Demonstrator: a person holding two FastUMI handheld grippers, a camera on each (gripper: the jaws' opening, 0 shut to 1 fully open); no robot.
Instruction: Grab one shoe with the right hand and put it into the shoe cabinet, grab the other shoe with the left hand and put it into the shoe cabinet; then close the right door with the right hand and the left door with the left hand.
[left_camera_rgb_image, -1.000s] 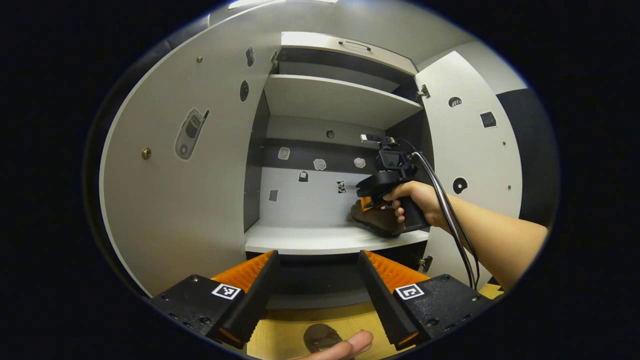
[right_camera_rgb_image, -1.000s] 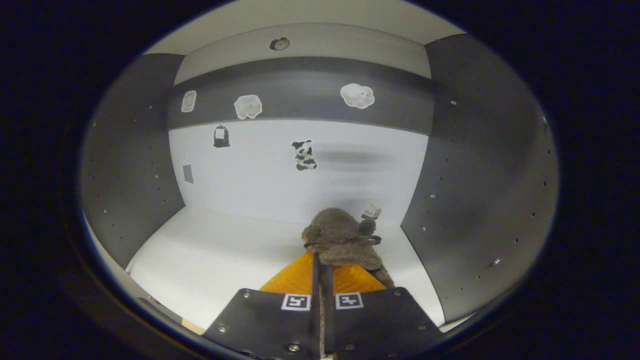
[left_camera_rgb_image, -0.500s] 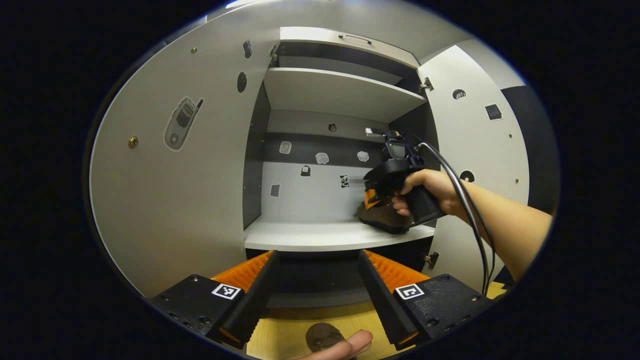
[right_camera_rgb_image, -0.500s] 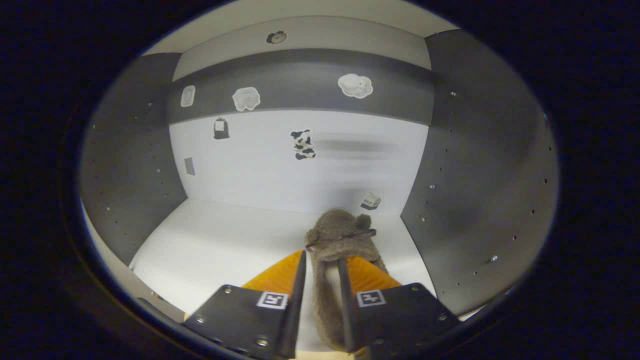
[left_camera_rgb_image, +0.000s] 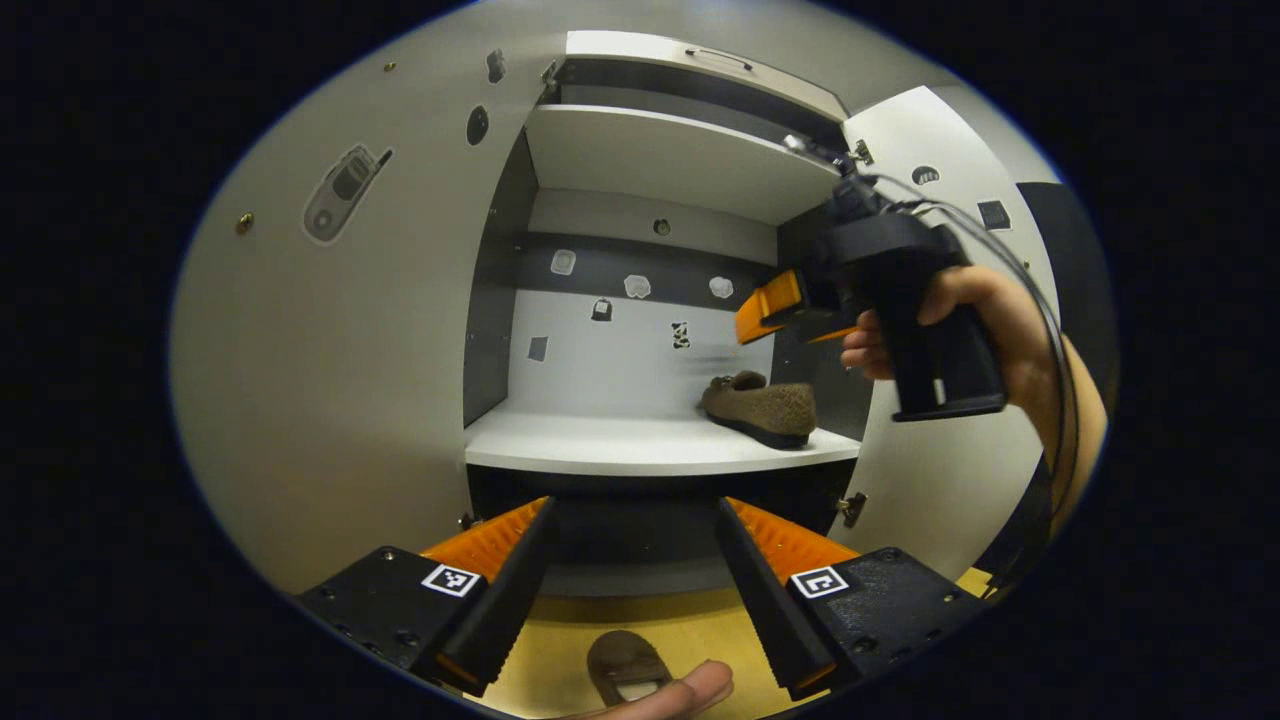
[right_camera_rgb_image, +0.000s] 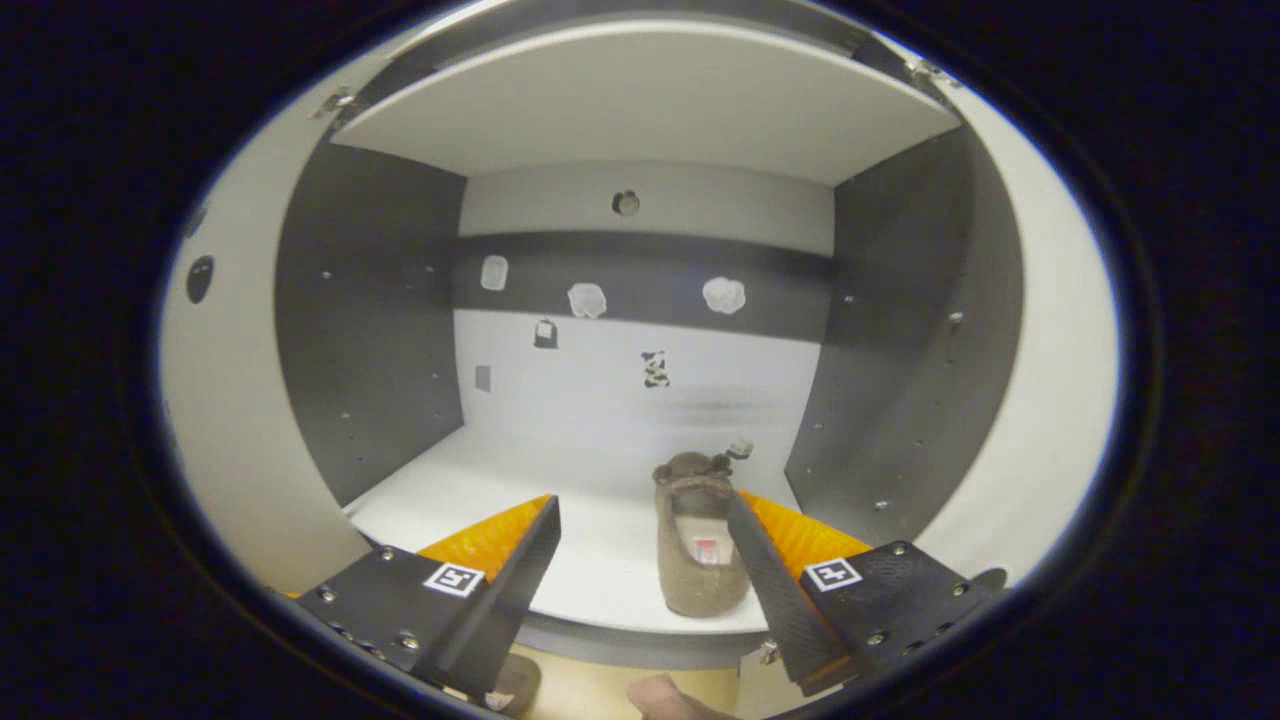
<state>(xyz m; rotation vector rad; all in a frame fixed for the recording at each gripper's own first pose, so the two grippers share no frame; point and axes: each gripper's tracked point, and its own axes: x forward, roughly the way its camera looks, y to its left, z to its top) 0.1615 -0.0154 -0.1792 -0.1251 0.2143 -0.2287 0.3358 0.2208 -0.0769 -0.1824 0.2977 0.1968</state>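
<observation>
Nearest, the left gripper (left_camera_rgb_image: 634, 560) hangs spread above the second shoe (left_camera_rgb_image: 625, 665) on the floor (next to grab, I judge). Farther, the right gripper (right_camera_rgb_image: 640, 560), spread and empty; the first shoe (right_camera_rgb_image: 698, 545) rests on the cabinet shelf (left_camera_rgb_image: 600, 445), right side.

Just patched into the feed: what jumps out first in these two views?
A brown shoe sits on the right end of the cabinet's lower shelf, with both doors swung open. The right gripper, held in a hand, hangs open above and to the right of it. The left gripper is open too, low, over the second shoe on the floor.
</observation>
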